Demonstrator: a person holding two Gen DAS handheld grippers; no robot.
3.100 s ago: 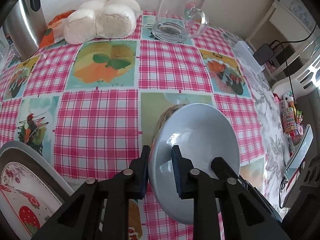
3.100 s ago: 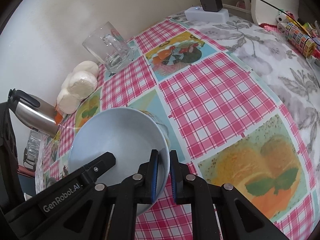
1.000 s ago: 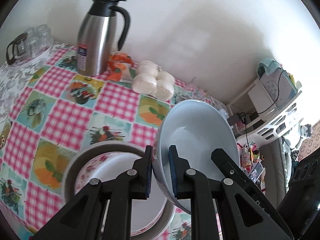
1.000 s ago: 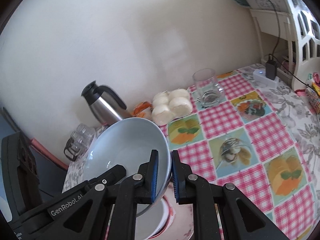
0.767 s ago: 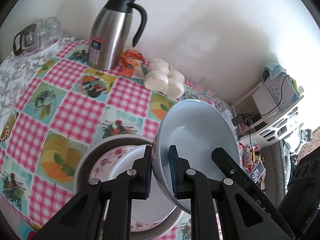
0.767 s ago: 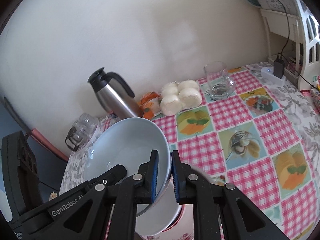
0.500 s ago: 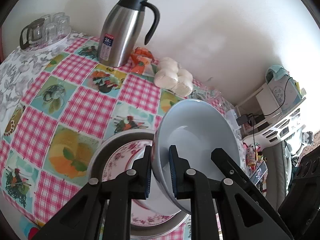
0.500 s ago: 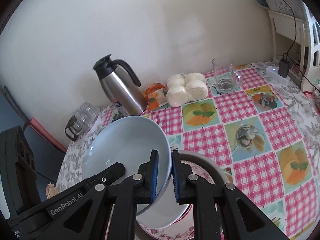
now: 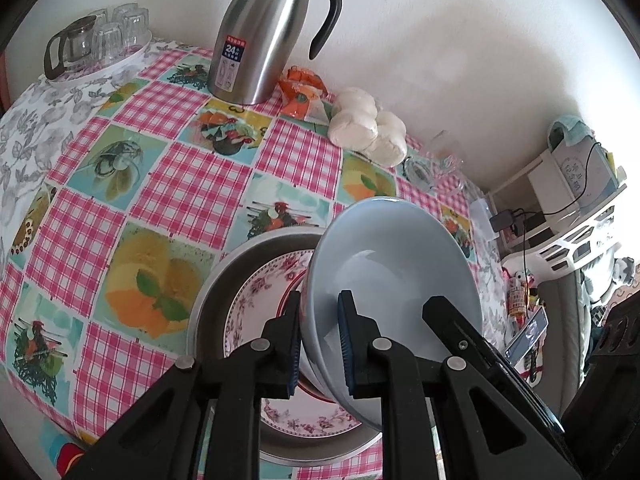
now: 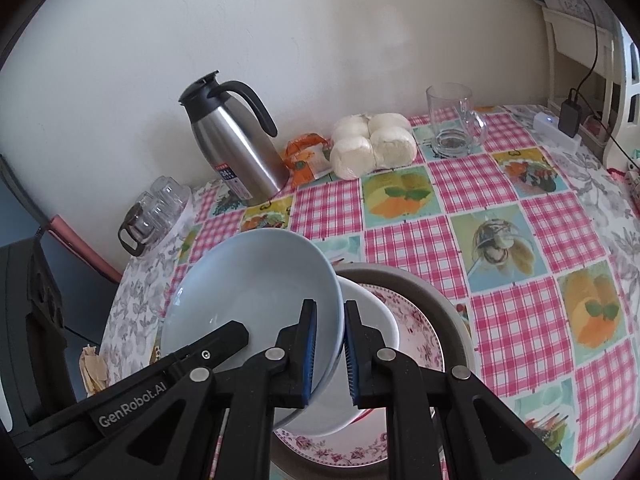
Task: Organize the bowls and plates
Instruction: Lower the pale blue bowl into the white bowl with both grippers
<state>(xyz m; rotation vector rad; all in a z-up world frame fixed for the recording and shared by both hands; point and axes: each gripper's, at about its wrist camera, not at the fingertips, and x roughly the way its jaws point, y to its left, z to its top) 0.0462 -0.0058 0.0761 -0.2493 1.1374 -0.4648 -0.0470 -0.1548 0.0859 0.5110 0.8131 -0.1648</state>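
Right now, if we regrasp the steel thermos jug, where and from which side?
Take the thermos jug by its black loop handle, coming from the side nearest the buns. It stands upright with the handle facing there; the body looks too wide and smooth for these jaws.

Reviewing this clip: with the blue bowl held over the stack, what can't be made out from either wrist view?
- Whether the blue bowl touches the white bowl: hidden by the bowl itself and the right tool.
- Near part of the floral plate: covered by the left tool.
- Small print on the thermos label: too small.
- Grey tray: cut off by the bottom edge.
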